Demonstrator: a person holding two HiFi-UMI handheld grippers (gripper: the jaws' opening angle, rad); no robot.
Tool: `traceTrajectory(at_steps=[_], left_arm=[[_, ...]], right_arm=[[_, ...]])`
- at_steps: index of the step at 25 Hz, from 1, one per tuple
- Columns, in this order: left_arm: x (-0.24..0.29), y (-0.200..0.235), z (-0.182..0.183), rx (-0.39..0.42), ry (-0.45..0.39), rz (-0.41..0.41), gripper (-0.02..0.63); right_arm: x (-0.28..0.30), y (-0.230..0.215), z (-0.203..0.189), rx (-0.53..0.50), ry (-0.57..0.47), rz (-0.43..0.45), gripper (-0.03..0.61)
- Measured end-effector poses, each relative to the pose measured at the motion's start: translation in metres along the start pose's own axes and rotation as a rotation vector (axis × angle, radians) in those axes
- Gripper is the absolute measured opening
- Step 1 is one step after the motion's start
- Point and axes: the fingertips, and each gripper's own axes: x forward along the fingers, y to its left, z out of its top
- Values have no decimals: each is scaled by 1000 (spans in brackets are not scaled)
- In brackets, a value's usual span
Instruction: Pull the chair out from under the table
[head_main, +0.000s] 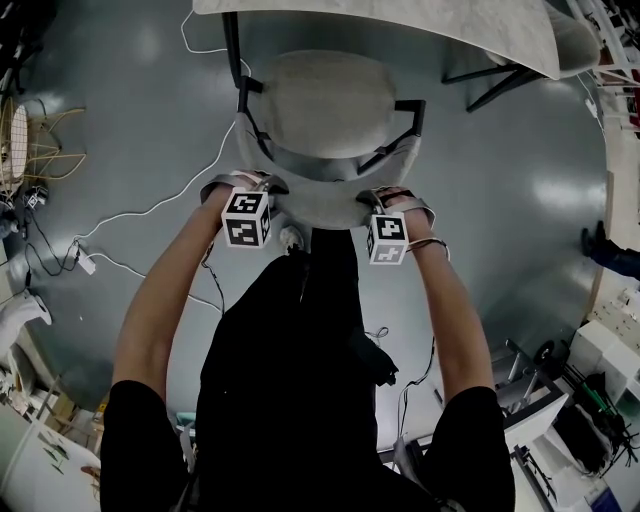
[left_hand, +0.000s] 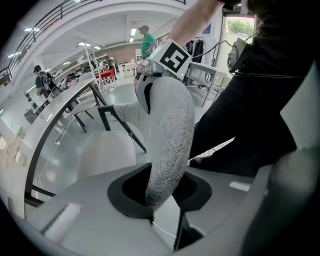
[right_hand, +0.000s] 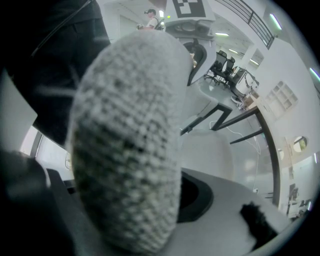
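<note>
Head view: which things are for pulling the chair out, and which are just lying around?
For the job: chair; table in front of it; left gripper and right gripper, both clamped on the chair's back.
Lying about: white cable on the floor; wicker frame at the left; white shelves at the right.
</note>
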Motion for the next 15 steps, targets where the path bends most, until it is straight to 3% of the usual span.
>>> traceTrajectory(at_steps=[15], left_arm=[[0,-29,4,9,-2,-20,97]], right_arm=[[-3,30,9,26,2,-3,132]])
